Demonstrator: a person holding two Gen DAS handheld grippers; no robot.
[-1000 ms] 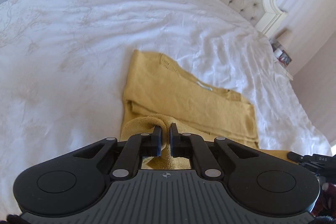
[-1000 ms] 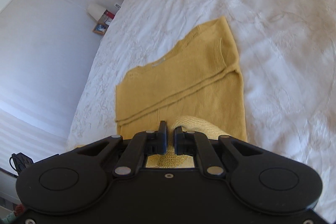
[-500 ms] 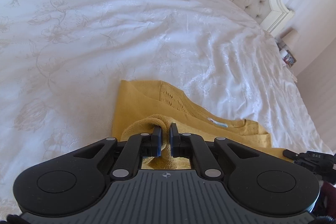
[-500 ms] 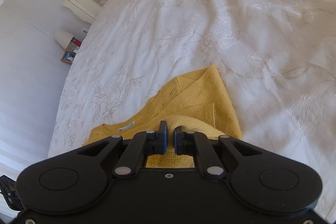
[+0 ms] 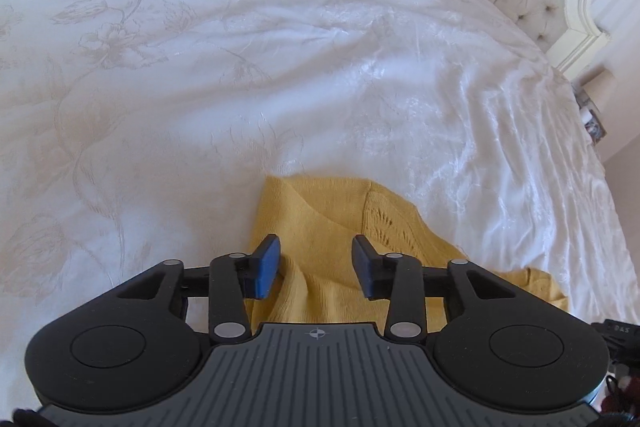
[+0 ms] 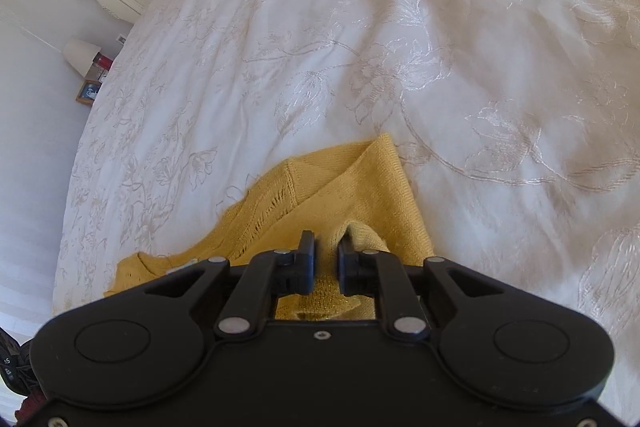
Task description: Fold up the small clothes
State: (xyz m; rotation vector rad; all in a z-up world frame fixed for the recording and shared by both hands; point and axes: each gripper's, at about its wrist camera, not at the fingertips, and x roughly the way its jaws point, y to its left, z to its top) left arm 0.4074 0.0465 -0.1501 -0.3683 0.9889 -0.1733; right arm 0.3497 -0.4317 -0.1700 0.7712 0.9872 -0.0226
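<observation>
The mustard-yellow knitted top (image 5: 320,223) lies on the white embroidered bedspread (image 5: 200,87), already doubled over on itself, its near hem brought up toward the neckline end. The step in hand looks like the release that ends this fold. The left gripper (image 5: 316,267) has just been opening: its blue-padded fingers (image 5: 267,267) stand well apart, with knit lying slack between them and neither pad pressing on it. The right gripper (image 6: 325,267) has also just been opening, though only a little; a bunched ridge of yellow knit sits in the narrow gap, and it seems no longer pinched. Next, both grippers probably need to open fully and lift straight off so the folded edge is not dragged, then smooth the layers or take a side edge for a further fold.
</observation>
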